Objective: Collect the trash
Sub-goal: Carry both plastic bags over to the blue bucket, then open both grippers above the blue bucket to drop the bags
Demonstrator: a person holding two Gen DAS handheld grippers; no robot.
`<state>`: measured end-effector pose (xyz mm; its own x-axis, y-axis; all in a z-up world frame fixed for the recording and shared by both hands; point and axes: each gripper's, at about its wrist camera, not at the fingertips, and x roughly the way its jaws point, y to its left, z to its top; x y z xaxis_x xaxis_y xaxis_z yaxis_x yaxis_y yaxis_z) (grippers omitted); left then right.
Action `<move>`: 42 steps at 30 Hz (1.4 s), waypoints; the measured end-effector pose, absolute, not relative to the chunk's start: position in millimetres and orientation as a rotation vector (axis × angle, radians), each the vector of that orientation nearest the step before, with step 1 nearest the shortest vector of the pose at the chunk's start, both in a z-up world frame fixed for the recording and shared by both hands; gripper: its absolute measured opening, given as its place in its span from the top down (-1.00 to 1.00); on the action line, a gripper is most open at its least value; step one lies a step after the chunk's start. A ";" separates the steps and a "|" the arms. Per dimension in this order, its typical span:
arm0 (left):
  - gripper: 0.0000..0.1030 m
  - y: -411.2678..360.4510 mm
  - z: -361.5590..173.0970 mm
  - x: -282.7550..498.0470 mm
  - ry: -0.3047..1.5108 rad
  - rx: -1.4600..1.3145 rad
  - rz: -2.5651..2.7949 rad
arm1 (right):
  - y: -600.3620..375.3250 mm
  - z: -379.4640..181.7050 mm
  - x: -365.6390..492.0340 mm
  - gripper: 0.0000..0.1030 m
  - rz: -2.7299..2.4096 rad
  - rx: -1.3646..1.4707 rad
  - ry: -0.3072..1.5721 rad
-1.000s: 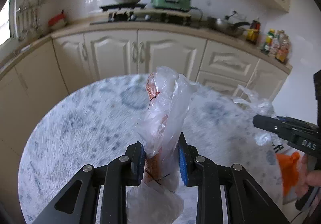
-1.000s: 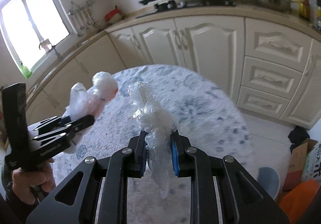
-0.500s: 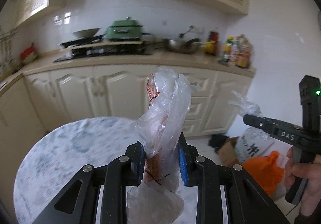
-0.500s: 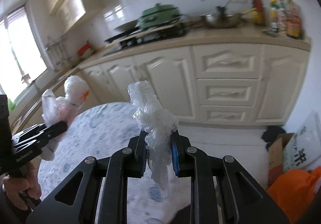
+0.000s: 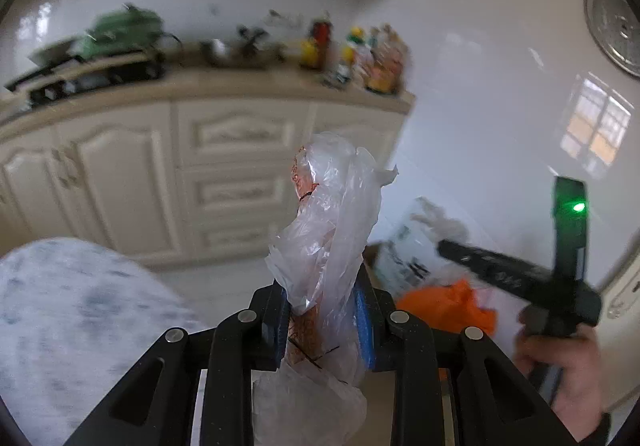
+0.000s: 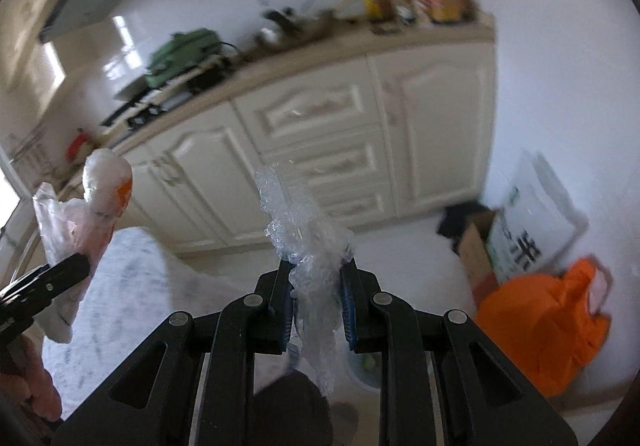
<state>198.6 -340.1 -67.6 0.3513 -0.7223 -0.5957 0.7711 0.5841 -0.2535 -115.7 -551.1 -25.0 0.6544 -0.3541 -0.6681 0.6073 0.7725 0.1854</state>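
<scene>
My left gripper [image 5: 323,316] is shut on a crumpled plastic bag with reddish print [image 5: 332,214] that stands up between the blue pads. It also shows at the left of the right wrist view [image 6: 92,198]. My right gripper [image 6: 318,302] is shut on a wad of clear plastic wrap [image 6: 304,230], which also shows blurred in the left wrist view [image 5: 438,220]. Both are held in the air beyond the table edge.
A round marbled table [image 5: 68,318] lies to the left. Cream kitchen cabinets [image 6: 320,142] stand ahead. On the floor by the white wall are an orange bag [image 6: 548,322], a cardboard box [image 6: 476,246] and a white printed bag [image 6: 524,226].
Both grippers have swung right, off the table and toward the floor corner with the orange bag. Each still holds its plastic.
</scene>
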 end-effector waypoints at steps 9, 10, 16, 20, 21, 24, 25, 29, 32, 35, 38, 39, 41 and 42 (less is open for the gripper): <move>0.52 -431.3 -124.2 209.8 0.912 0.172 -1.029 | -603.9 -103.2 -139.4 0.62 -0.621 0.577 0.763; 0.52 -441.0 -130.2 208.2 0.932 0.184 -1.031 | -609.1 -113.2 -139.9 0.62 -0.621 0.600 0.776; 0.50 -500.3 -150.1 218.0 1.030 0.254 -1.036 | -630.4 -149.8 -138.7 0.62 -0.626 0.672 0.816; 0.41 -536.0 -150.5 233.8 1.064 0.310 -1.034 | -639.0 -165.6 -136.1 0.56 -0.637 0.697 0.841; 0.21 -541.5 -150.4 234.1 1.066 0.321 -1.037 | -640.9 -168.8 -136.0 0.56 -0.637 0.703 0.846; -0.51 -558.2 -145.7 243.2 1.042 0.330 -1.006 | -646.5 -181.1 -138.3 0.37 -0.649 0.727 0.859; -0.59 -561.2 -146.9 245.4 1.033 0.325 -1.003 | -647.6 -183.5 -139.4 0.16 -0.654 0.731 0.859; -0.86 -551.3 -138.7 240.9 1.007 0.328 -0.950 | -646.4 -190.0 -143.9 -0.99 -0.677 0.744 0.858; -0.98 -535.8 -131.5 233.5 0.970 0.331 -0.902 | -646.7 -193.8 -146.3 -1.00 -0.690 0.760 0.867; -0.98 -515.5 -121.3 221.3 0.939 0.317 -0.878 | -645.3 -194.7 -149.1 -1.00 -0.713 0.766 0.873; -0.98 -494.5 -110.6 211.6 0.908 0.304 -0.862 | -639.7 -187.7 -148.9 -1.00 -0.710 0.761 0.869; -0.98 -484.1 -107.1 209.0 0.900 0.298 -0.861 | -637.5 -183.5 -148.3 -1.00 -0.713 0.754 0.865; -0.98 -463.4 -97.2 202.9 0.872 0.277 -0.854 | -632.4 -172.7 -146.2 -1.00 -0.713 0.745 0.848; -0.98 -454.8 -92.9 199.9 0.860 0.266 -0.851 | -629.1 -166.2 -144.8 -1.00 -0.711 0.739 0.837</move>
